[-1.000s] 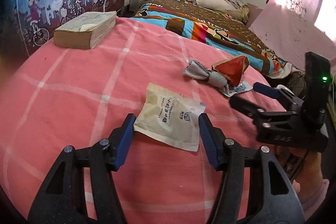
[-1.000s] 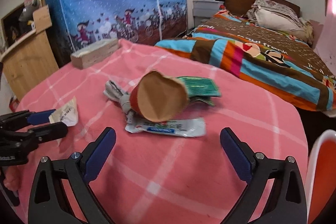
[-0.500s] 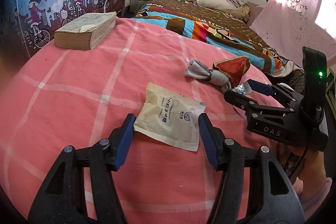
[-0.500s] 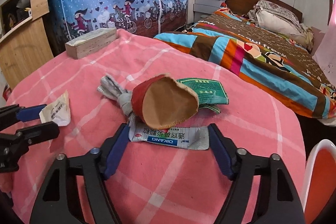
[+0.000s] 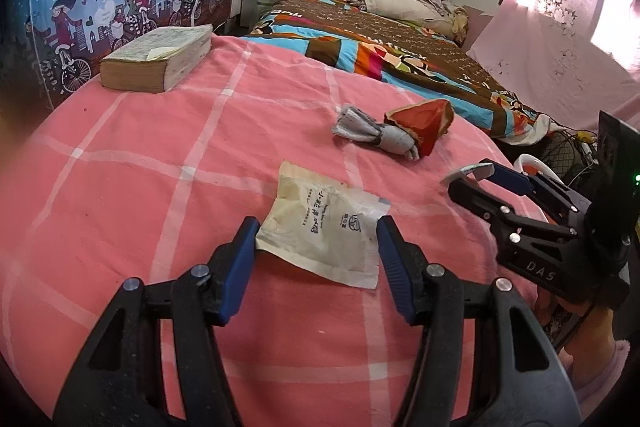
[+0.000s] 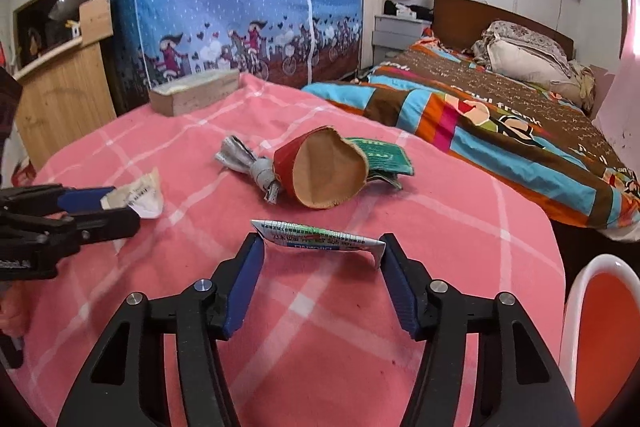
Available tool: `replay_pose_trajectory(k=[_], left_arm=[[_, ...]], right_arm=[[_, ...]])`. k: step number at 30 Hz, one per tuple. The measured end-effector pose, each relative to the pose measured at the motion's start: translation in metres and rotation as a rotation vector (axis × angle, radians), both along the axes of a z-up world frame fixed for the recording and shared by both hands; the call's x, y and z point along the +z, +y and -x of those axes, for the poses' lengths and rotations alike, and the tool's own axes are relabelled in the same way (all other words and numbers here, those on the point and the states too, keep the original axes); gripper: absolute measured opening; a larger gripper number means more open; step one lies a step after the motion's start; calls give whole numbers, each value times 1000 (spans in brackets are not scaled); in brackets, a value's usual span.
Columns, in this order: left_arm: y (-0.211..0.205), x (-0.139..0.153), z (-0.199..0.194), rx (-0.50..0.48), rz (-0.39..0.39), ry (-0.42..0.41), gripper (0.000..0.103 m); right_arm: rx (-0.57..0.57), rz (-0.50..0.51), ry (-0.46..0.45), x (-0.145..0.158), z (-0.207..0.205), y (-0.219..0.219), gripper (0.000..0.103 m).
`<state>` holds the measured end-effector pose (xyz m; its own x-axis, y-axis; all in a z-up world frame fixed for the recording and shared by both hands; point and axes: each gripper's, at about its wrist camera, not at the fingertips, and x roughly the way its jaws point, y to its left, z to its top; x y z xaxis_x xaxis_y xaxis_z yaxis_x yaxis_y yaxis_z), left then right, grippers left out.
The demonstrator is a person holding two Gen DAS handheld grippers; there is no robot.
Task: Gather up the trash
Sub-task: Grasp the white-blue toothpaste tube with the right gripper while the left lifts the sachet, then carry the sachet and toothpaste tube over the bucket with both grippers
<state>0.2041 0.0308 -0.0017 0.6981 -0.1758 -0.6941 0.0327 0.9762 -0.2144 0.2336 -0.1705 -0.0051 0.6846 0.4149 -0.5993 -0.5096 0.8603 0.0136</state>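
Item: pink checked cloth-covered worktop (image 6: 460, 227) beside a bed, litter scattered on it.

- Right claw (image 6: 320, 259) — jaws had just been closing; clenched on the ends of a flat silver printed sachet (image 6: 320, 241), which bowed upward between the pads, clear of the cloth.
- Left claw (image 5: 316, 247) — straddled a cream paper packet (image 5: 324, 231) lying flat at the near edge, pads at its sides; a firm grip was not evident.
- Far side: red paper cone with grey crumpled wrapper (image 6: 316, 171), green packet (image 6: 380, 157), thick old book (image 5: 160, 59).

Risk: the buckled sachet could spring free; the thin packet might slide under the pads.
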Motion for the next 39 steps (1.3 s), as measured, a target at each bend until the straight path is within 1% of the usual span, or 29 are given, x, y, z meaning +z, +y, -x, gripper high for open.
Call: replay_pose_trajectory(k=[1, 2, 3, 6, 8, 10, 11, 13, 14, 15, 16, 19, 22, 24, 27, 28, 29, 31, 33, 34, 35, 39], left_arm=[[-2, 1, 1, -2, 0, -6, 61], [-3, 2, 3, -5, 4, -16, 60], [-4, 4, 4, -8, 7, -28, 55], [-11, 6, 7, -24, -3, -44, 54], [-17, 4, 6, -23, -33, -28, 54], [-19, 3, 5, -20, -42, -21, 54], [-19, 3, 6, -19, -45, -21, 53], [-19, 4, 6, -15, -50, -23, 51], [-18, 5, 7, -9, -54, -25, 51], [-17, 5, 7, -1, -59, -25, 50], [-16, 5, 7, 7, -63, -26, 50], [-8, 6, 7, 40, -76, -25, 50], [3, 5, 6, 56, -56, -17, 50], [6, 4, 6, 51, -45, -13, 50], [6, 1, 6, 36, -43, 1, 51], [6, -1, 6, 34, -41, 4, 52], [6, -2, 5, 31, -35, 7, 53], [7, -4, 3, 21, -22, 27, 56], [5, -6, 1, 14, -26, 39, 59], [4, -5, 1, 11, -33, 41, 60], [2, -6, 0, 7, -46, 43, 61], [-4, -6, 0, 2, -90, 44, 61]], right_arm=[[0, -12, -12, 2, 2, -2, 54], [3, -21, -23, 4, 4, -3, 33], [6, -30, -34, 5, 6, -5, 25], [15, -65, -69, 10, 12, -10, 24], [13, -61, -68, 10, 13, -11, 24], [18, -68, -51, 9, 10, -12, 24], [20, -67, -42, 8, 8, -12, 27], [19, -59, -28, 7, 6, -11, 29], [23, -52, -18, 5, 4, -8, 38], [27, -51, -14, 4, 4, -8, 45], [34, -55, -12, 4, 3, -7, 49], [58, -52, -14, 5, 1, 0, 49], [90, -14, -7, 4, -6, 16, 49], [124, 22, 13, 0, -12, 30, 49], [148, 114, 40, -11, -16, 49, 48], [157, 115, 38, -11, -15, 51, 44], [170, 104, 44, -11, -15, 51, 34], [177, 96, 50, -12, -14, 50, 31], [194, 81, 57, -12, -13, 49, 21], [200, 78, 55, -12, -11, 50, 14], [201, 82, 48, -12, -9, 51, 11], [196, 86, 24, -11, -5, 52, 6]])
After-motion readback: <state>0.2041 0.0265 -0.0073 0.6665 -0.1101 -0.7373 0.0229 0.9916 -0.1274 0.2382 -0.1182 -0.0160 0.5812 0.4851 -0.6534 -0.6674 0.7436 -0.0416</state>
